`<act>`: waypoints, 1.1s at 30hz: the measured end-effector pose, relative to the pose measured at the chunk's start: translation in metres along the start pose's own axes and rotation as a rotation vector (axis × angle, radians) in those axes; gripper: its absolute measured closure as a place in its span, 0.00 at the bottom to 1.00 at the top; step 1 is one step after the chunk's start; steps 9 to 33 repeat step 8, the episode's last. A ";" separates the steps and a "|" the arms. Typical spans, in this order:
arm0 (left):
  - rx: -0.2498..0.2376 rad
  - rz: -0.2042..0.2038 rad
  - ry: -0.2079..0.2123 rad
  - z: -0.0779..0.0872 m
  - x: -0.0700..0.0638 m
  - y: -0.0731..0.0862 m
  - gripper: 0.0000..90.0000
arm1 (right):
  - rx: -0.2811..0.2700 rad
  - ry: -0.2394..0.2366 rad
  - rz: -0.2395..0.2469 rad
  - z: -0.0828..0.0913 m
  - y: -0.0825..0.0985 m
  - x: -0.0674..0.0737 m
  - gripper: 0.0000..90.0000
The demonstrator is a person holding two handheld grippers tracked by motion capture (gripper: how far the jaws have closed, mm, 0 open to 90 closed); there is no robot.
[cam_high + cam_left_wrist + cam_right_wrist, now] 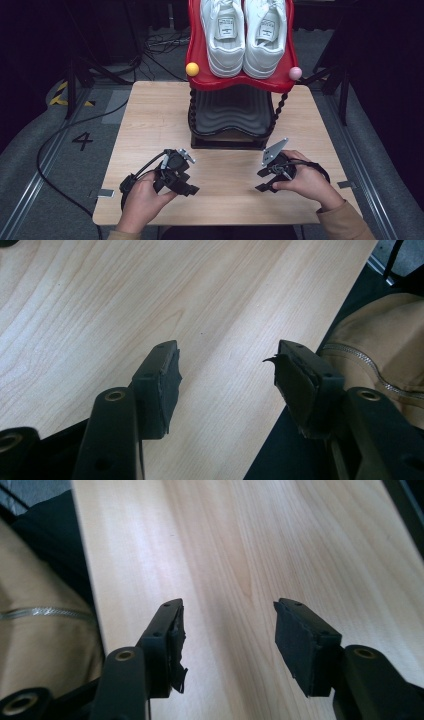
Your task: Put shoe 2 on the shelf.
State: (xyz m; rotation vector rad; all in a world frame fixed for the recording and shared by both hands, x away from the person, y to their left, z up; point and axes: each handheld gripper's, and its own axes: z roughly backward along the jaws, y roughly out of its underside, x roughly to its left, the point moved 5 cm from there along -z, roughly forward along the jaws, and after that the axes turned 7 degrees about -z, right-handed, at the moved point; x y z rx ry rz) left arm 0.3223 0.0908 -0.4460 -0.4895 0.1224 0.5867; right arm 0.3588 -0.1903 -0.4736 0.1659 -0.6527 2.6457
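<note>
A pair of white sneakers [244, 35] sits on the red top shelf [200, 60] of a small rack at the far middle of the wooden table [150, 120]. Below it is a black ribbed shelf [232, 112]. My left gripper [190, 190] rests low at the table's near left, held by a hand, jaws pointing right. My right gripper [261, 181] rests at the near right, jaws pointing left. In the left gripper view my own gripper [227, 377] is open over bare wood. In the right gripper view the gripper [227, 630] is open too, with nothing between the pads.
A yellow ball [192, 69] and a pink ball [295, 73] cap the rack's front corners. Black cables [60, 135] run over the grey floor to the left. A tan jacket [370, 355] lies past the table's near edge. Dark stands flank the table.
</note>
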 end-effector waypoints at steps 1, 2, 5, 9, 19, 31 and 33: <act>-0.006 0.004 -0.006 0.000 0.002 0.000 0.49 | -0.010 0.004 0.010 -0.003 0.000 -0.001 0.55; -0.004 0.022 -0.011 0.000 0.004 0.001 0.49 | -0.032 -0.008 0.001 -0.006 0.000 -0.001 0.54; -0.027 0.060 -0.030 -0.001 0.012 0.004 0.46 | -0.076 -0.026 -0.016 -0.015 -0.001 -0.003 0.52; -0.061 0.077 -0.032 0.000 0.019 0.007 0.46 | -0.104 -0.008 -0.011 -0.017 -0.001 -0.005 0.51; -0.061 0.077 -0.032 0.000 0.019 0.007 0.46 | -0.104 -0.008 -0.011 -0.017 -0.001 -0.005 0.51; -0.061 0.077 -0.032 0.000 0.019 0.007 0.46 | -0.104 -0.008 -0.011 -0.017 -0.001 -0.005 0.51; -0.061 0.077 -0.032 0.000 0.019 0.007 0.46 | -0.104 -0.008 -0.011 -0.017 -0.001 -0.005 0.51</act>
